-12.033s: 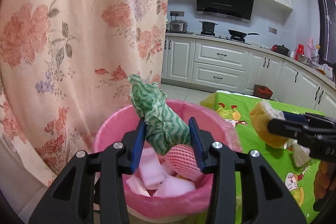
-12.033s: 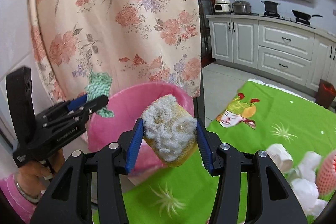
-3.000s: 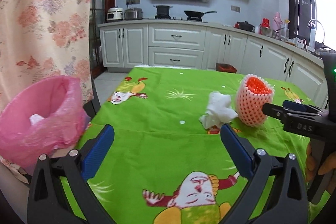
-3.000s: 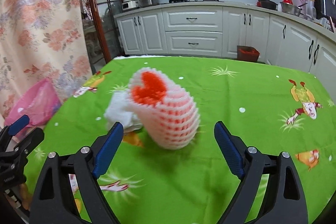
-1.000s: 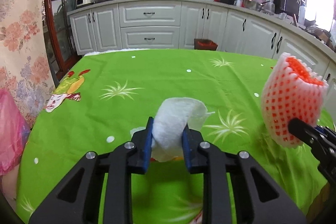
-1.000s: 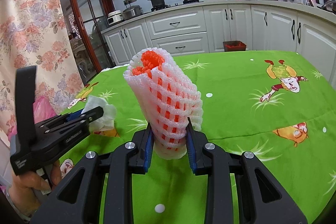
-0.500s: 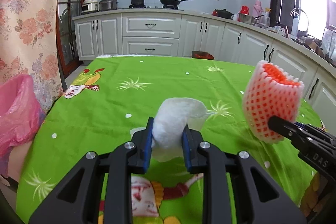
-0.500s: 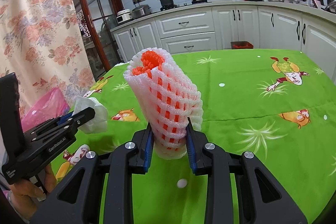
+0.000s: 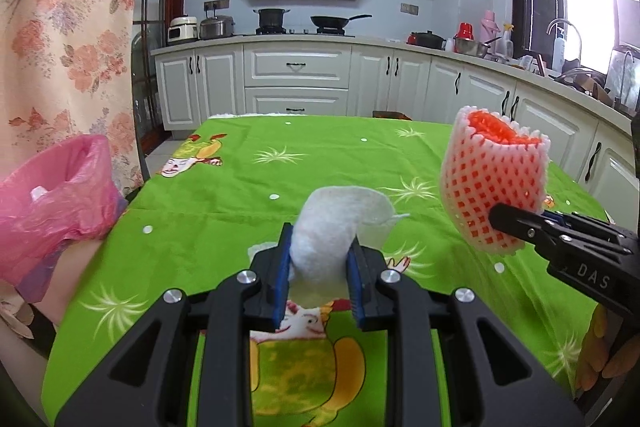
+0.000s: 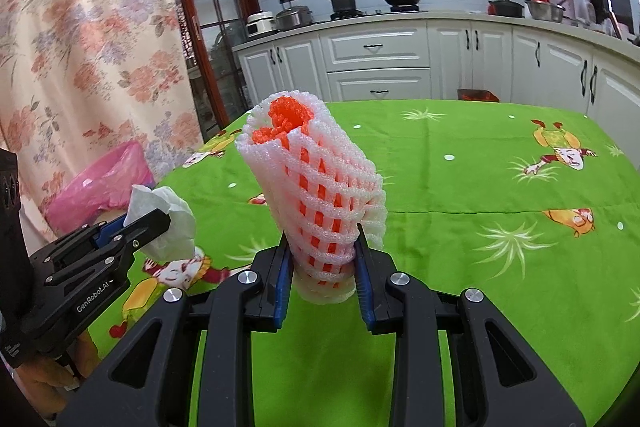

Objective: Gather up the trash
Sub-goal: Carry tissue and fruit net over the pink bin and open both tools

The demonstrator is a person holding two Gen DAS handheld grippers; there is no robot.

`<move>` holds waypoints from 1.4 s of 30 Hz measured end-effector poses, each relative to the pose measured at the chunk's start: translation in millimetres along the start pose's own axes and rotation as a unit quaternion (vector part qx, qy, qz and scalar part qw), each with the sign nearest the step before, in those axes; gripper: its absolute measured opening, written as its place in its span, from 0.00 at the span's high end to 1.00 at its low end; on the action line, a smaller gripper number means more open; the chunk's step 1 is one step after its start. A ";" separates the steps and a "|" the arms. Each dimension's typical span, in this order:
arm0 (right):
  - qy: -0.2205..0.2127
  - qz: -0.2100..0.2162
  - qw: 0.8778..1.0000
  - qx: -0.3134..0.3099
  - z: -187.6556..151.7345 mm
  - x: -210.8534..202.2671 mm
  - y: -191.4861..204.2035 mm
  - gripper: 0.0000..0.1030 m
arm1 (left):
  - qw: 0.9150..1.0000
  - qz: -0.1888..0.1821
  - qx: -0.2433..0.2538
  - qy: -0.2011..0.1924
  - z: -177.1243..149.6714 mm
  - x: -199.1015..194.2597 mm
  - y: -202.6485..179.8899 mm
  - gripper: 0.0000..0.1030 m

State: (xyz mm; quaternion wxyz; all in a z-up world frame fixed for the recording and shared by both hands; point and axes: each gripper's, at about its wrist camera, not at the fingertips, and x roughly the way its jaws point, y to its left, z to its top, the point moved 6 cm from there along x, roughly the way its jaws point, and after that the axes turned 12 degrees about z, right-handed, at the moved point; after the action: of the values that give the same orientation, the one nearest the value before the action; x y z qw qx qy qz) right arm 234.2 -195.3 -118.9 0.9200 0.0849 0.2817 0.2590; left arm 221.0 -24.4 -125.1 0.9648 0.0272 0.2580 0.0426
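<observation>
My left gripper (image 9: pixel 318 279) is shut on a crumpled white tissue (image 9: pixel 334 227) and holds it above the green tablecloth (image 9: pixel 248 187). It also shows in the right wrist view (image 10: pixel 148 223) with the tissue (image 10: pixel 168 223). My right gripper (image 10: pixel 322 267) is shut on a white and orange foam fruit net (image 10: pixel 316 187), held upright above the table. The net also shows in the left wrist view (image 9: pixel 490 183) at the right. The pink-lined trash bin (image 9: pixel 52 203) stands off the table's left edge and also shows in the right wrist view (image 10: pixel 100 187).
A flowered curtain (image 9: pixel 60 27) hangs behind the bin. White kitchen cabinets (image 9: pixel 296 83) and a stove line the far wall. The tablecloth (image 10: pixel 500 187) stretches to the right and far side.
Both grippers, still shut on the tissue and the foam net, have drawn back and turned left. The pink bin now sits closer in both views.
</observation>
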 end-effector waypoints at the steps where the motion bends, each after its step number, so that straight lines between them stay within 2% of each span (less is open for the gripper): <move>1: 0.001 0.002 1.000 -0.003 -0.4 -0.4 2.1 0.73 | 1.000 0.000 -0.002 -0.001 -1.9 -3.4 2.4 0.77; 16: 0.012 0.043 0.998 -0.043 -6.5 1.5 57.9 0.73 | 0.999 0.022 -0.028 -0.032 -8.2 -44.4 38.5 0.77; 28: 0.023 0.082 0.992 -0.089 6.2 18.2 111.1 0.73 | 0.994 0.070 -0.063 -0.053 3.1 -65.9 107.3 0.77; 37: 0.039 0.140 0.981 -0.127 24.6 51.0 173.9 0.73 | 0.988 0.118 -0.082 -0.063 10.4 -79.6 166.1 0.77; 42: 0.045 0.166 0.976 -0.133 38.0 71.0 202.9 0.73 | 0.982 0.147 -0.095 -0.066 20.9 -86.0 211.8 0.77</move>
State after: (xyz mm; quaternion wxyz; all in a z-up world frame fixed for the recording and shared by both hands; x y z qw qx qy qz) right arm 218.8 14.3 -59.8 0.8532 -0.0044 0.2682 0.4472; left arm 142.8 177.4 -48.7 0.9609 -0.0245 0.1821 0.2069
